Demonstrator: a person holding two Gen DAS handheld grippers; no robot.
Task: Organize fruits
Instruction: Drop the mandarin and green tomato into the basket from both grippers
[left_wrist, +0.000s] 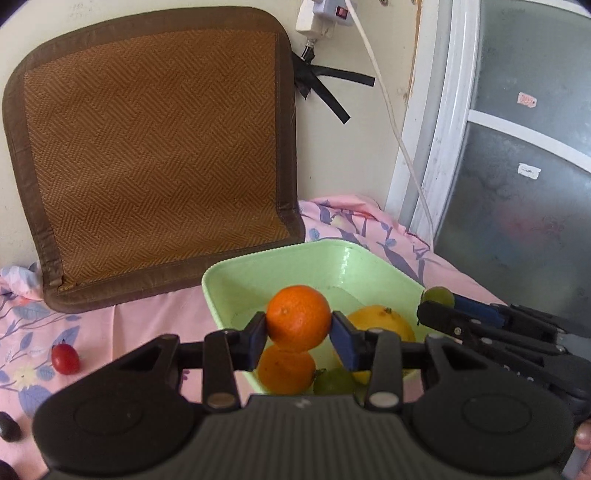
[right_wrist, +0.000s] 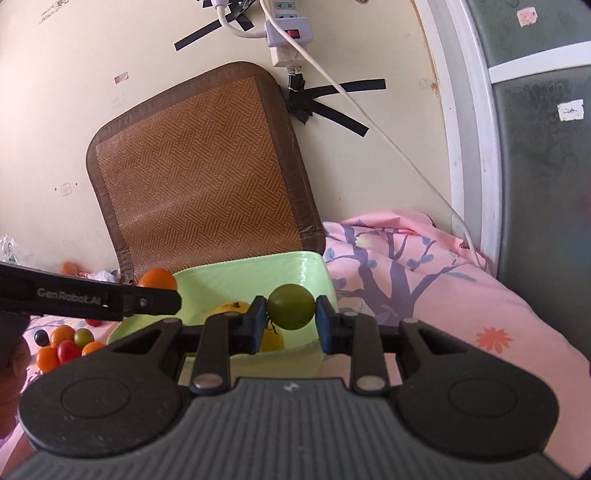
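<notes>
Closest to you, your left hand-held gripper (left_wrist: 298, 334) has its blue pads (left_wrist: 256, 341) clamped on either side of a small orange (left_wrist: 298, 317), holding it up in the air right above the light green bowl (left_wrist: 266, 271). Your right hand-held gripper (right_wrist: 291, 323) is doing the same thing with a round green fruit (right_wrist: 291, 306), pinched between its pads and hanging over the bowl's near edge; from the left wrist view you can see that gripper coming in from the right with the green fruit at its tip. Down in the bowl there's already another orange (left_wrist: 286, 369) right under the one you're holding, a yellow fruit (left_wrist: 384, 321) beside it, and a green one (left_wrist: 332, 380) tucked against the near wall. Off to your left, on the pink floral cloth (right_wrist: 461, 306), sits a red cherry tomato (left_wrist: 65, 358) by itself, and the right wrist view shows a loose bunch of small fruits (right_wrist: 64, 343), orange, red, green and one dark, lying close together on the cloth. Behind the bowl a brown woven mat (left_wrist: 147, 147) leans against the wall, with a white power strip (right_wrist: 286, 33) and taped cable above it, and a frosted window (left_wrist: 528, 147) off to the right.
</notes>
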